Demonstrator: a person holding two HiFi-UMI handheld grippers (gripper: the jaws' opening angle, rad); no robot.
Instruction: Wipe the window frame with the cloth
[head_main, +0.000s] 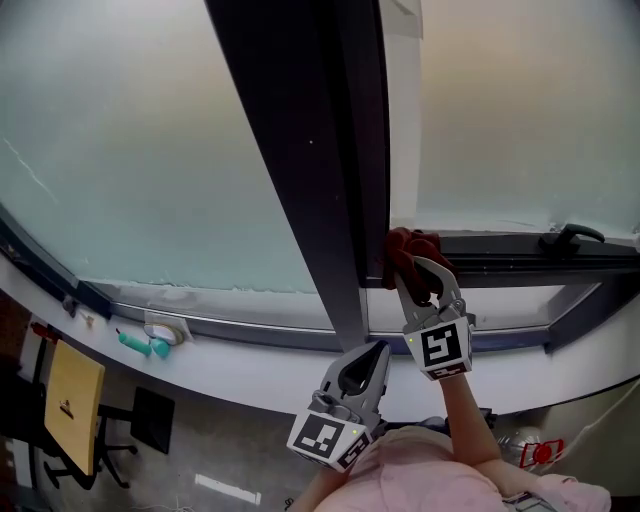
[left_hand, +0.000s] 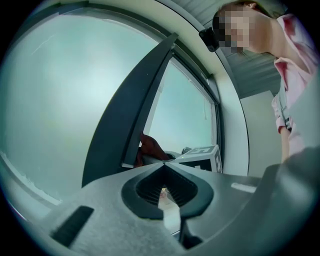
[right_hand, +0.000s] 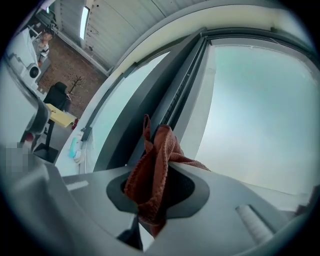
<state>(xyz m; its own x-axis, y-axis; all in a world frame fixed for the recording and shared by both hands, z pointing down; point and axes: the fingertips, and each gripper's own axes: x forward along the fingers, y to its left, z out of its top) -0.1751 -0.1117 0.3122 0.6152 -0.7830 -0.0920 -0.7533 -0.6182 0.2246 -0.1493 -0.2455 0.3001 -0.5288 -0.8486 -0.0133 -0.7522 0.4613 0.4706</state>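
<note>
A dark red cloth (head_main: 410, 252) is pinched in my right gripper (head_main: 417, 272), which is shut on it and presses it against the foot of the dark upright window frame (head_main: 310, 150). In the right gripper view the cloth (right_hand: 155, 172) bunches out of the shut jaws, right at the frame's edge (right_hand: 172, 100). My left gripper (head_main: 374, 358) hangs lower and to the left, below the sill, shut with nothing in it. From the left gripper view the dark frame post (left_hand: 125, 120), a bit of the cloth (left_hand: 150, 147) and the right gripper's marker cube (left_hand: 202, 156) show ahead.
A black window handle (head_main: 572, 235) sits on the lower frame at the right. On the white sill (head_main: 230, 355) lie a teal object (head_main: 140, 344) and a white round thing (head_main: 165, 330). Far below, a yellow table (head_main: 72, 395) and a dark chair (head_main: 150, 420) stand on the floor.
</note>
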